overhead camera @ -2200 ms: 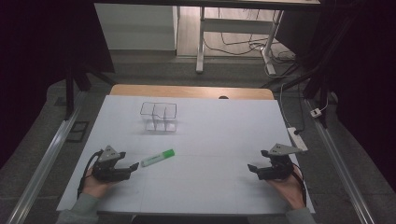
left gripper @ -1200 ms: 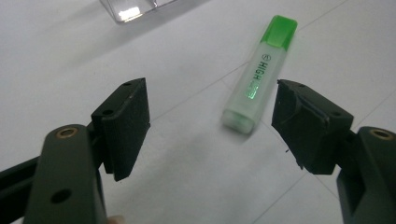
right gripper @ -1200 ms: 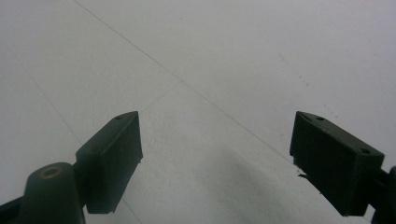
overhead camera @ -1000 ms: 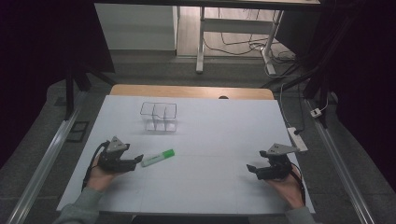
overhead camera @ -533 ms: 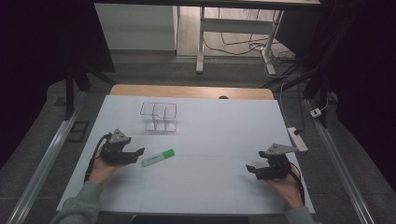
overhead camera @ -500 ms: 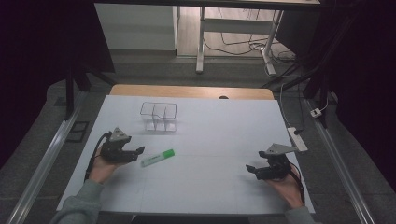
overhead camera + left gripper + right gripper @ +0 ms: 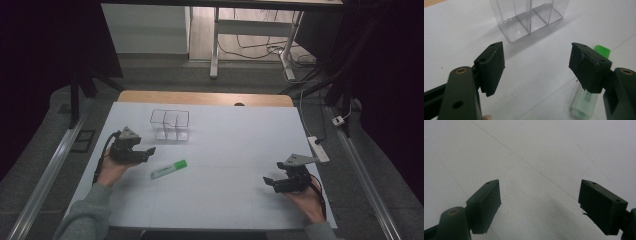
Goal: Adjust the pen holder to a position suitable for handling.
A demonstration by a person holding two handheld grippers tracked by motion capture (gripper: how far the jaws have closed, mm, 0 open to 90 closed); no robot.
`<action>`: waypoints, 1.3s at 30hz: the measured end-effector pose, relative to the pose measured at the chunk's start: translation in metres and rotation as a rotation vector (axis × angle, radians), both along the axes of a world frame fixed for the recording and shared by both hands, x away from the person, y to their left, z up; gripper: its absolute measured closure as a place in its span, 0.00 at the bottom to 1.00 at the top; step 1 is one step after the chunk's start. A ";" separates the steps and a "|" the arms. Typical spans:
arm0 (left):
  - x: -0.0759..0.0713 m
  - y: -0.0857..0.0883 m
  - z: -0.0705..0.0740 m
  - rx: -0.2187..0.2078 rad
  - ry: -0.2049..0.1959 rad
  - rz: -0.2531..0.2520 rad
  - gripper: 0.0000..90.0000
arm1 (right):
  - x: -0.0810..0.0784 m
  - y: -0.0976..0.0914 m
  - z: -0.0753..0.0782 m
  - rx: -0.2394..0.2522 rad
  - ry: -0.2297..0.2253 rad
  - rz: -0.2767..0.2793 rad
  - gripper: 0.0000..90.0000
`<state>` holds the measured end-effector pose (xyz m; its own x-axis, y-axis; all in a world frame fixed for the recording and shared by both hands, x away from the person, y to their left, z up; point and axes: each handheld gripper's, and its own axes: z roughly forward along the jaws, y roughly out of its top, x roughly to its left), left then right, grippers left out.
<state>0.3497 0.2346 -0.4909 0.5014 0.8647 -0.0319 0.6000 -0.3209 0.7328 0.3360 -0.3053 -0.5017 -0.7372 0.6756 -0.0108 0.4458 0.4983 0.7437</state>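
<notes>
Status: pickup not yet done. The left gripper (image 7: pixel 536 67) is spread wide and empty. The green marker (image 7: pixel 587 100) lies flat under its right-hand jaw, ungrasped. The clear 3-compartment organizer (image 7: pixel 529 17) stands ahead, empty. The right gripper (image 7: pixel 546 205) is released, over bare table (image 7: pixel 544 150).

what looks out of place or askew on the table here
Nothing is spilled or damaged. The green marker lies loose and slanted on the white table, outside the clear divided box, which stands upright. The left gripper is open beside the marker.
</notes>
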 end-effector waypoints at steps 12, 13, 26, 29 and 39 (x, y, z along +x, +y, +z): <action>0.021 0.008 0.001 0.003 0.021 0.050 0.35 | 0.001 0.002 0.001 0.011 -0.005 -0.004 0.19; 0.022 0.008 0.001 0.003 0.019 0.052 0.35 | 0.001 0.002 0.001 0.014 -0.008 -0.003 0.19; 0.038 0.016 0.001 0.021 0.032 0.076 0.36 | 0.001 0.005 0.001 0.001 -0.010 -0.003 0.20; 0.041 0.017 0.001 0.025 0.035 0.078 0.36 | 0.001 0.005 0.000 -0.003 -0.007 -0.004 0.20; 0.058 0.017 0.000 0.008 0.031 0.080 0.37 | 0.002 0.006 -0.001 -0.012 0.000 -0.007 0.20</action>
<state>0.4082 0.2513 -0.4914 0.4292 0.9024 -0.0394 0.6463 -0.2763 0.7113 0.3381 -0.2998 -0.5031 -0.7327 0.6804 -0.0183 0.4495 0.5039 0.7376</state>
